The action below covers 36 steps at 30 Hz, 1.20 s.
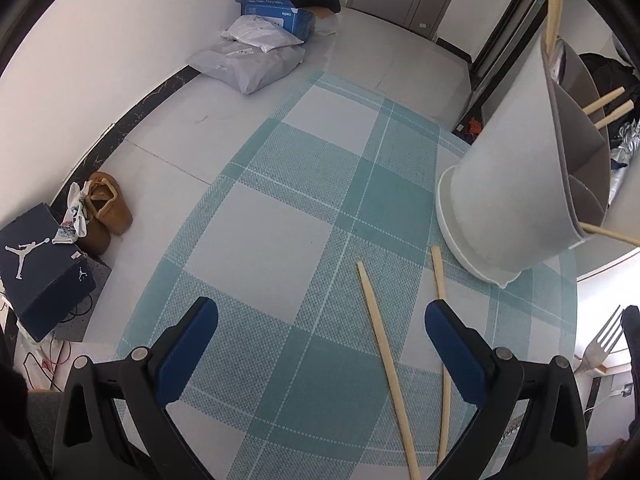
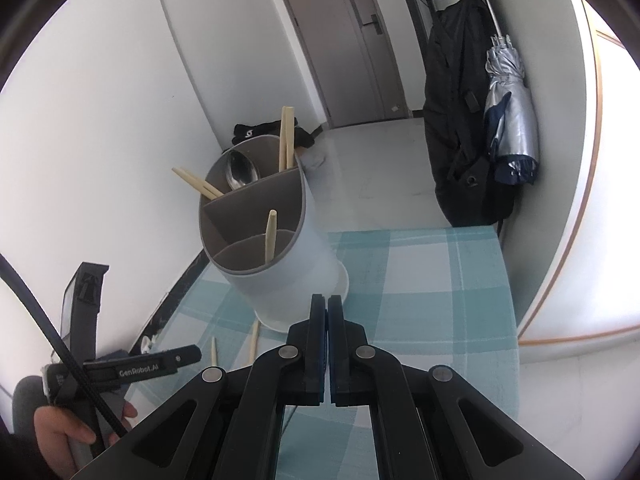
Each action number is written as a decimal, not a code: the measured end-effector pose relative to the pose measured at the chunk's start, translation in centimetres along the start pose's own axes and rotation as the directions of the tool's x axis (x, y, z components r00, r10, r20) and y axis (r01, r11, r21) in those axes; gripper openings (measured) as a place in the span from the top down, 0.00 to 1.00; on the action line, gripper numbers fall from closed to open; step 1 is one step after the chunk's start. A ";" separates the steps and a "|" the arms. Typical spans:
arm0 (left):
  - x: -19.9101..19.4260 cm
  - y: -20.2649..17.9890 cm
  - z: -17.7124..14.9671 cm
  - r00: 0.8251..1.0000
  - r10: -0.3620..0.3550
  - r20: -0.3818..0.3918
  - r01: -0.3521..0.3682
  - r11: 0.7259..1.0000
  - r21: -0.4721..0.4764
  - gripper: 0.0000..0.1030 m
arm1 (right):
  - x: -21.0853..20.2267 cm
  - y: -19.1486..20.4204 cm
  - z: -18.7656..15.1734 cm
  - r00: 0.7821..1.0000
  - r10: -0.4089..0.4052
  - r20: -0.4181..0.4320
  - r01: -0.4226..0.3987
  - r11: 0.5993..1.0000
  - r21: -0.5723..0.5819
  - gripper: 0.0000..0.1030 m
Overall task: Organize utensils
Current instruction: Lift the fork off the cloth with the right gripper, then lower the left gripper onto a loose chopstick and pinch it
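the utensil holder (image 2: 276,240) stands upright on the surface (image 2: 440,280), toward its far left corner in the right wrist view. inside it, a spoon (image 2: 241,172) and two chopsticks (image 2: 286,138) sit in the rear compartment, a pair of chopsticks (image 2: 198,183) leans out over the left rim, and a single chopstick (image 2: 271,236) stands in the front compartment. two loose chopsticks (image 1: 388,368) lie on the surface just in front of the holder's base (roughly side by side, apart from each other), the right one (image 1: 442,344) nearer the base. a fork (image 1: 604,340) shows at the right edge of the left wrist view, beyond the surface's edge.
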State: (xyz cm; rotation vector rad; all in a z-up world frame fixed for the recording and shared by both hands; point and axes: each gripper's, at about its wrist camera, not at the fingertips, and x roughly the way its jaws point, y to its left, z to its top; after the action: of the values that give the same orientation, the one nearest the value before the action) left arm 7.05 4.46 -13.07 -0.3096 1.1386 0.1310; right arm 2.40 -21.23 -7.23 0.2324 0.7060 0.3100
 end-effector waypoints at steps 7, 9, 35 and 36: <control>1.5 -1.0 1.0 1.000 0.011 -0.029 -0.010 1.000 0.015 0.15 | 0.1 -0.1 0.2 1.000 0.015 0.000 -0.015 1.000 0.006 0.99; 2.0 -1.5 1.1 0.998 0.031 -0.058 -0.028 0.999 0.045 0.24 | 0.1 -0.1 0.3 1.000 0.016 0.003 -0.016 1.000 0.003 0.99; 0.1 -3.2 1.7 0.997 0.063 0.038 -0.063 0.998 0.002 0.99 | -0.4 -0.4 1.1 0.999 0.029 0.024 -0.029 0.999 0.023 0.99; -0.4 -3.3 1.7 0.997 0.058 0.060 -0.058 0.998 0.001 0.99 | -0.5 -0.4 1.1 0.999 0.029 0.025 -0.030 0.999 0.025 0.99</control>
State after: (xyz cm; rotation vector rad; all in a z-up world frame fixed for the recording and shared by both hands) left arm 9.26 1.91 -11.48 -0.2683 1.0889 0.1883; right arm 2.85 -21.87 -6.23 0.2700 0.6831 0.3261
